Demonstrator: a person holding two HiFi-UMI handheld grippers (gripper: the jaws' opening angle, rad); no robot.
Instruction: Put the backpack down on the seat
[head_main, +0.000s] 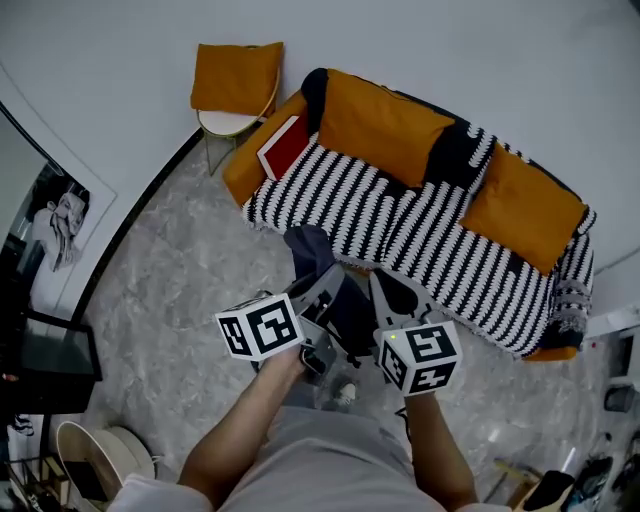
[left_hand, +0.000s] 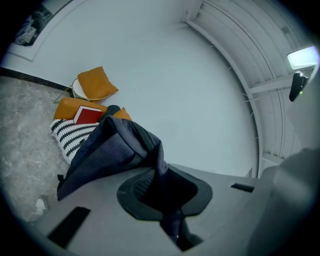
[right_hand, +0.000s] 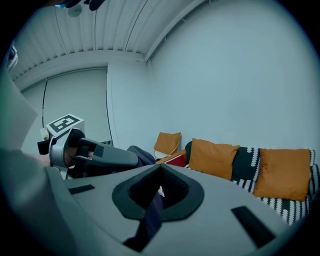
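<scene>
Backpack (head_main: 335, 300): dark navy, soft, hanging clear of the floor (head_main: 170, 300) between the two grippers, just short of the sofa's front edge. It is not yet on the seat.

Left gripper (head_main: 312, 300): jaws drawn narrow and pinched on the backpack's top fabric (left_hand: 125, 145). The bulk of the bag sags away at 10 o'clock in the left gripper view.

Right gripper (head_main: 392, 300): jaws nearly together on a strap (right_hand: 152, 215) that runs down through the slot. The left gripper (right_hand: 90, 155) shows at 9 o'clock in the right gripper view.

My read is that the two grips on opposite sides of the top keep the bag upright and spread, so it can be set down base first.

Sofa (head_main: 420, 240): black-and-white striped cover, lying from 12 to 2 o'clock of the bag in the head view. Orange cushions (head_main: 380, 125) line the back. The nearest stretch of seat is bare, a likely landing spot.

Red flat thing (head_main: 283, 147) at 11 o'clock, on the sofa's end; I cannot tell whether it is a book or a case. It is best avoided.

Chair (head_main: 232, 118) with an orange cushion sits further out at 11 o'clock, against the wall.
</scene>
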